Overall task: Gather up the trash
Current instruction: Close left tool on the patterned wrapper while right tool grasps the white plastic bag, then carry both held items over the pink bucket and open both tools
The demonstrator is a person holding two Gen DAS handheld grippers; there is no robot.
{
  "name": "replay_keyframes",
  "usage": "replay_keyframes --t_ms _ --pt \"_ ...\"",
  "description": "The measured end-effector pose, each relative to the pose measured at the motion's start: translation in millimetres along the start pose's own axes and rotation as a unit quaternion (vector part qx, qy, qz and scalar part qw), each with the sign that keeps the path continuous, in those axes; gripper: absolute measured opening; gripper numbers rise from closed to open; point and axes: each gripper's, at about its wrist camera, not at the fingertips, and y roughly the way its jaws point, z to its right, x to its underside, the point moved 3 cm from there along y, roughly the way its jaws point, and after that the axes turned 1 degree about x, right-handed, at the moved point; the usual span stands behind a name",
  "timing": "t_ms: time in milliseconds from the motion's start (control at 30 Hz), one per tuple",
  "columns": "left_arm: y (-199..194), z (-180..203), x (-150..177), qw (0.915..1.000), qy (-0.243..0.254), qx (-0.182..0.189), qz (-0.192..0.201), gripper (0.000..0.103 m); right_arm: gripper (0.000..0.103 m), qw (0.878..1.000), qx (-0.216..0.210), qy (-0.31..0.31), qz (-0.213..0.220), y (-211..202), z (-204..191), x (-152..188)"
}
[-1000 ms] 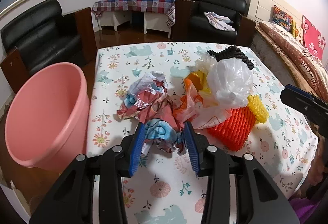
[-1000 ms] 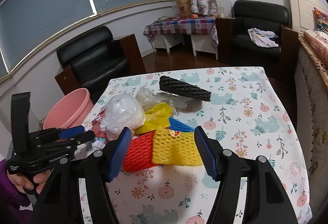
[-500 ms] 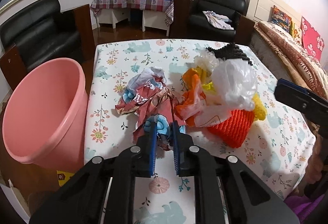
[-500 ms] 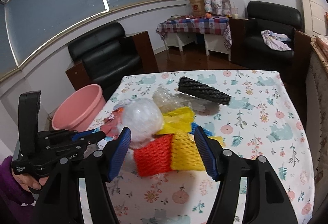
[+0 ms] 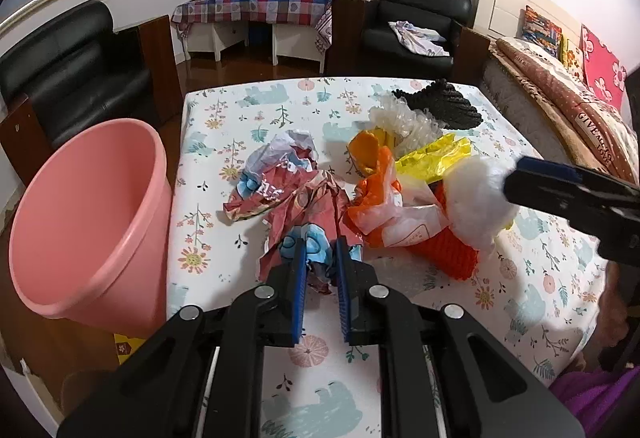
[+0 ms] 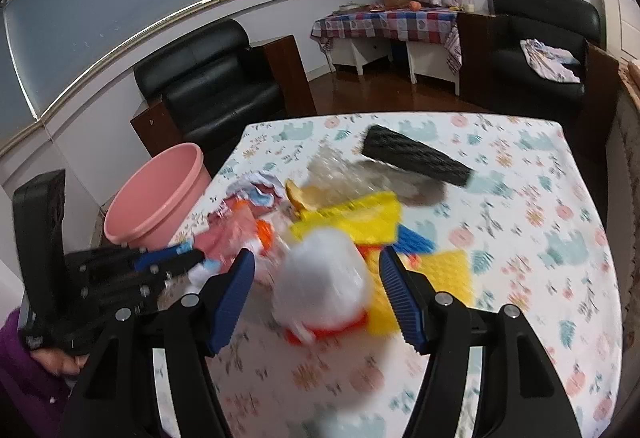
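Left to right: the round pink plastic bin (image 5: pixel 86 222) stands beside the bench (image 5: pixel 224 238). Our left hand-held gripper (image 5: pixel 320 258) has just closed on the crumpled red-and-blue printed wrapper (image 5: pixel 296 209), which we judge must next be lifted binward. Our right hand-held gripper (image 6: pixel 316 278) gapes around the white plastic bag (image 6: pixel 320 282), not yet pinching.
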Motion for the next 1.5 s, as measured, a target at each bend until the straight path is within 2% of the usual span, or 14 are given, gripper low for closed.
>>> replay_keyframes --t_ms 167,333,433,567,667,967,1100,1367,1500 --pt "1 -3 2 1.0000 -0.006 0.001 -0.002 0.013 0.064 1.000 0.006 -0.010 -0.007 -5 7 5" --pt "-5 -2 2 1.0000 -0.008 0.002 0.003 0.014 0.061 1.000 0.004 -0.015 -0.019 10 1 2" --pt "-10 -1 4 0.9999 -0.006 0.005 0.008 0.014 0.050 0.999 0.014 -0.026 -0.034 18 -1 6" --pt "-15 -2 5 0.9999 -0.004 0.007 0.014 0.014 0.027 0.998 0.010 -0.028 -0.051 26 -3 11" --pt "-21 -4 3 0.9997 -0.005 0.007 0.021 0.013 0.020 0.998 -0.002 -0.022 -0.053 22 -5 13" --pt "-46 -13 -6 0.9981 -0.016 0.009 0.058 0.014 0.019 1.000 0.004 -0.015 -0.005 -12 -9 0" --pt "-57 -24 -11 0.9968 -0.027 0.002 0.075 0.013 0.019 0.999 -0.006 -0.029 0.017 -19 -23 -16" --pt "-79 -67 -18 0.9911 -0.063 -0.050 0.106 0.013 0.019 0.994 -0.054 -0.082 0.036 0 -86 -43" --pt "-91 -96 -20 0.9868 -0.084 -0.078 0.115 0.014 0.019 0.990 -0.095 -0.100 0.037 21 -126 -54"
